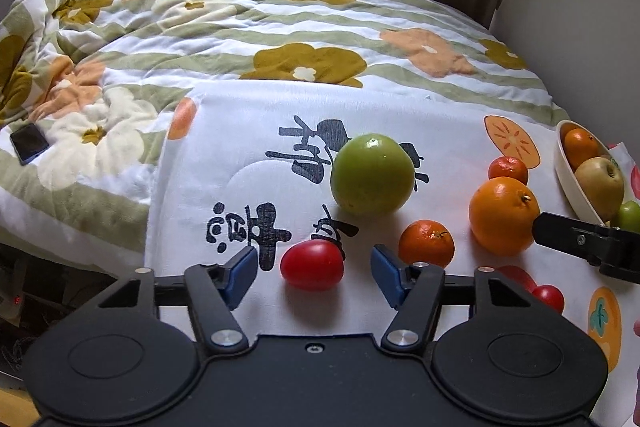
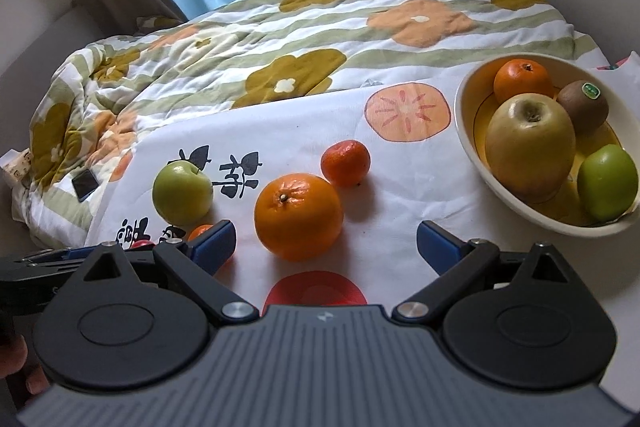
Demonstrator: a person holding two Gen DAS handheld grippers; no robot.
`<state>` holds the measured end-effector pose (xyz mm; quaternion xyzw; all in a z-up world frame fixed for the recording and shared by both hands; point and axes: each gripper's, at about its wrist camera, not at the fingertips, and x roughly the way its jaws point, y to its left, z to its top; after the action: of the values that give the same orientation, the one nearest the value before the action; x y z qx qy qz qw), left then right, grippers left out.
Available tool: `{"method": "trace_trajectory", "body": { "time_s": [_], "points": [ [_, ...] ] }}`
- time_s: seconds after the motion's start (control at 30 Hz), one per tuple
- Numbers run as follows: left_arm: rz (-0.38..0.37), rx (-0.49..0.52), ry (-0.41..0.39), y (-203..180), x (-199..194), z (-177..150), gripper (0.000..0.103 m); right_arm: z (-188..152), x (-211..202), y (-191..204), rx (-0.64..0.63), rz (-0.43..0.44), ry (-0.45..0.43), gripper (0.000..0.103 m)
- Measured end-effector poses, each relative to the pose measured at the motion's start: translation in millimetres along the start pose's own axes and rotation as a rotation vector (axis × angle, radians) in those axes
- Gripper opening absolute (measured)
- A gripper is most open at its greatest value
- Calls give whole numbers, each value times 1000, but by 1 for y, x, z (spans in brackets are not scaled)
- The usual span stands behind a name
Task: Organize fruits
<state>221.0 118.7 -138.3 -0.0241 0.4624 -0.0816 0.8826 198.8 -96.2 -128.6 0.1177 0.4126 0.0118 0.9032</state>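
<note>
Five loose fruits lie on the white printed cloth [image 1: 248, 115], and the large orange [image 2: 299, 217] serves as the marker for all of them. It is round, bright, with a pebbled skin and a small dark stem scar on top. Just behind it, almost touching, sits a small mandarin [image 2: 346, 163], deeper in colour and slightly flattened. To its left, a little apart, stands a green apple [image 1: 372, 173] with smooth, glossy skin and its stem dimple upward. In front of the apple and to the orange's left lies a second small mandarin [image 1: 426, 243], and farther left a red plum-shaped tomato [image 1: 312, 265], shiny and lying on its side.

To the orange's right, well apart, a cream bowl [image 2: 472, 147] with a yellow inside holds a yellow-brown apple [image 2: 530, 143], an orange fruit, a kiwi [image 2: 583, 105] with a green sticker, and a small green fruit [image 2: 608, 181].

The left gripper [image 1: 313, 275] hangs low over the cloth with its blue pads on either side of the tomato, a clear gap on each side, nothing gripped. The right gripper [image 2: 326, 245] stands wide, the large orange just beyond its fingertips, not touched.

Beyond the cloth spreads a striped flowered quilt [image 1: 240, 27], with a dark phone [image 1: 29, 143] lying on it far to the orange's left.
</note>
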Motion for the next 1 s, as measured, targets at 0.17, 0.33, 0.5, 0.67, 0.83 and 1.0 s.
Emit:
{"method": "trace_trajectory", "body": {
  "time_s": [0.17,0.33,0.5,0.67,0.83,1.0],
  "points": [
    [-2,-3,18,5,8,-2,57,2,6,4,-4,-10,2,103],
    [3,3,15,5,9,-4,46,1,11,8,-7,-9,9,103],
    [-10,10,4,7,8,-6,40,2,16,11,-13,-6,12,103],
    [-9,13,3,8,6,-9,40,5,24,15,-16,-6,19,103],
    [-7,8,7,12,1,-14,39,6,33,17,-21,-11,32,96],
    [-2,8,4,15,-5,-16,39,6,43,20,-25,-6,50,86]
  ]
}}
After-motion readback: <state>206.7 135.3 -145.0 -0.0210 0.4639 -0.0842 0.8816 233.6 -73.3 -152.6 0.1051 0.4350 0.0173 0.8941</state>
